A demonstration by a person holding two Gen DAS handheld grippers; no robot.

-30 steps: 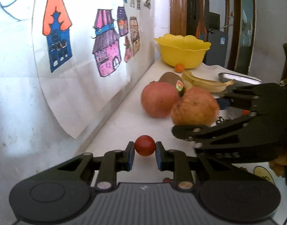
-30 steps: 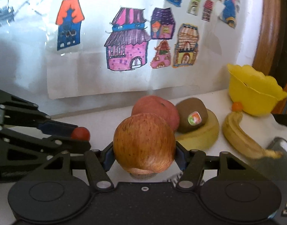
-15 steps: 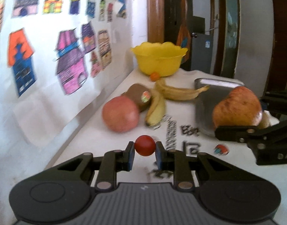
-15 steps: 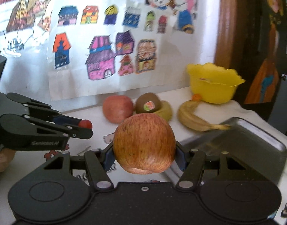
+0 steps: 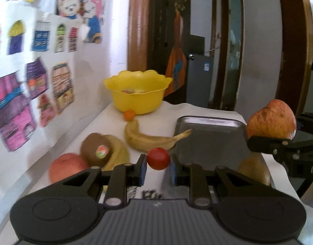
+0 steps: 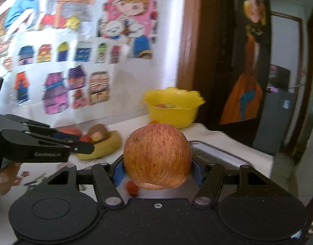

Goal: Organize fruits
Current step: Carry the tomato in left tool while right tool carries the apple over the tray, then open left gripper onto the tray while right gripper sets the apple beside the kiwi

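My left gripper [image 5: 158,166] is shut on a small red cherry tomato [image 5: 158,158], held above the white table. My right gripper [image 6: 157,168] is shut on a large streaked apple [image 6: 157,156], which also shows at the right of the left wrist view as the apple [image 5: 272,119]. A grey metal tray [image 5: 209,130] lies ahead, below and left of that apple. On the table lie a banana [image 5: 148,139], a kiwi with a sticker [image 5: 95,152], a second banana [image 5: 118,154], a red apple [image 5: 67,168] and a small orange fruit [image 5: 129,115]. A yellow bowl [image 5: 138,95] stands at the back.
A wall with coloured drawings [image 5: 34,75] runs along the table's left side. A wooden door frame [image 5: 138,24] and dark doorway stand behind the bowl. A small red piece [image 6: 132,187] lies under the right gripper. A hand [image 6: 5,177] holds the left gripper.
Both grippers have swung right and risen a little, from the fruit pile by the wall toward the tray and bowl. Each keeps its fruit.
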